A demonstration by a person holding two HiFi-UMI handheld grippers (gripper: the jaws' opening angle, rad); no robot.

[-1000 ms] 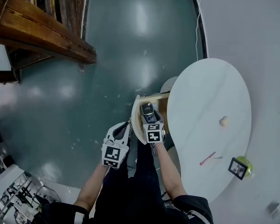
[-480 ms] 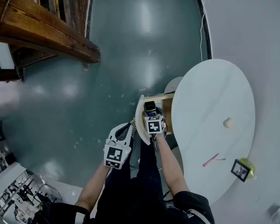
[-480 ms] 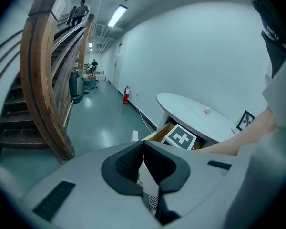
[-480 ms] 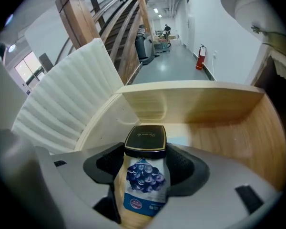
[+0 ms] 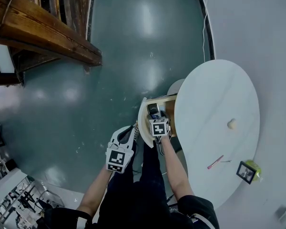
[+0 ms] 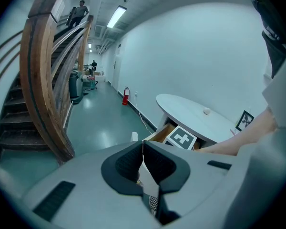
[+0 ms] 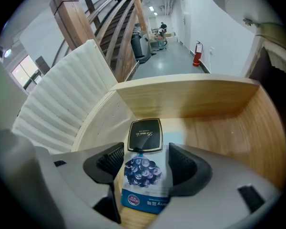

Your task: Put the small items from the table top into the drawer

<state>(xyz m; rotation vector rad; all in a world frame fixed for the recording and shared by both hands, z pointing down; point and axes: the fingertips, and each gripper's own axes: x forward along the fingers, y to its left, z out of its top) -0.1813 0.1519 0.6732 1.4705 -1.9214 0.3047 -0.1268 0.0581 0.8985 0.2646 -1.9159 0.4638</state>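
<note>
The right gripper (image 7: 146, 165) grasps a blueberry-printed packet (image 7: 143, 178) between its jaws, the packet's black end beyond their tips. The left gripper (image 6: 143, 162) is clenched on nothing.

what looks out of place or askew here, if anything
Nothing stands out. The right gripper holds a blueberry packet inside the open drawer, beside a black case; nothing looks spilled or damaged.
</note>
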